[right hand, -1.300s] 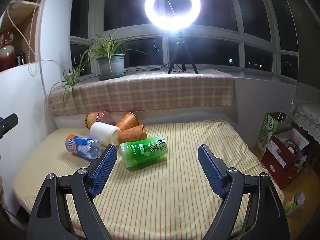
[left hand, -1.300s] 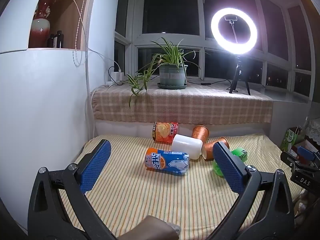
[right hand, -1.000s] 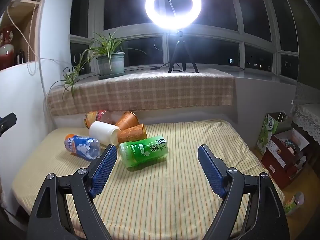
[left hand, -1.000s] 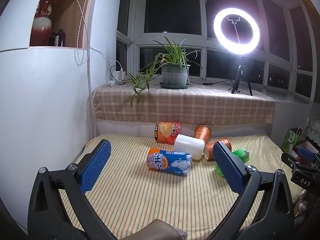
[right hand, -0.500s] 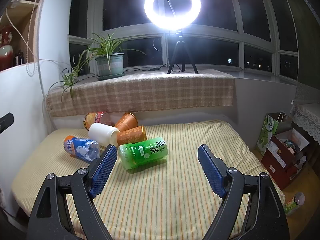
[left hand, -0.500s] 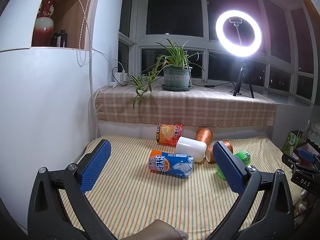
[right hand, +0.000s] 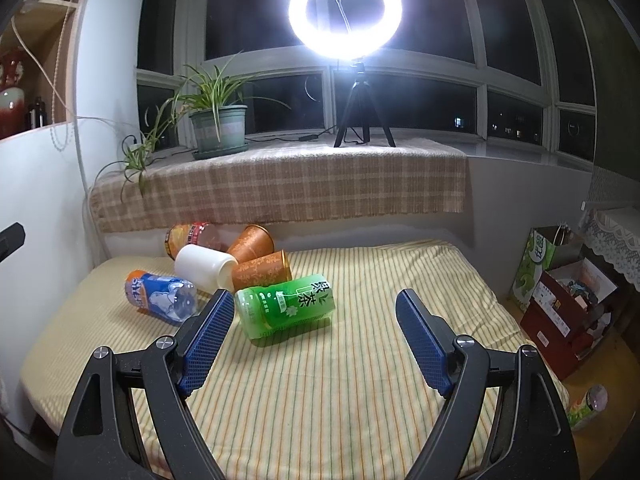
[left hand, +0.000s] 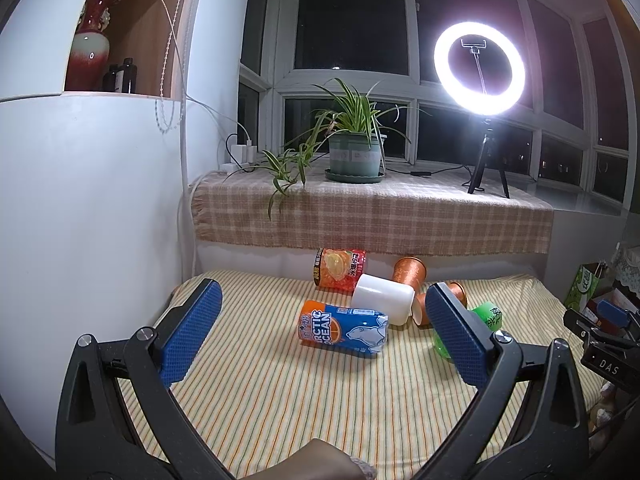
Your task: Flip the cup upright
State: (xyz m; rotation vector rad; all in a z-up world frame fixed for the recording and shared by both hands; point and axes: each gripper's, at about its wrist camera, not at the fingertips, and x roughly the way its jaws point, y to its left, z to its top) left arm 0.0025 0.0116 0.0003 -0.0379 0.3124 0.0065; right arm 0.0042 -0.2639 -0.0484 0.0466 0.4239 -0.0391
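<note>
Five cups lie on their sides, clustered on the striped bed at mid-frame. The right wrist view shows the green cup (right hand: 286,306) whole, nearest the right tongs (right hand: 316,344), which gape wide and empty. In the left wrist view the left tongs (left hand: 320,336), equally wide and empty, half hide it, while the blue cup (left hand: 344,327) shows fully.

Ring light (right hand: 345,12) before dark windows (left hand: 352,16)
</note>
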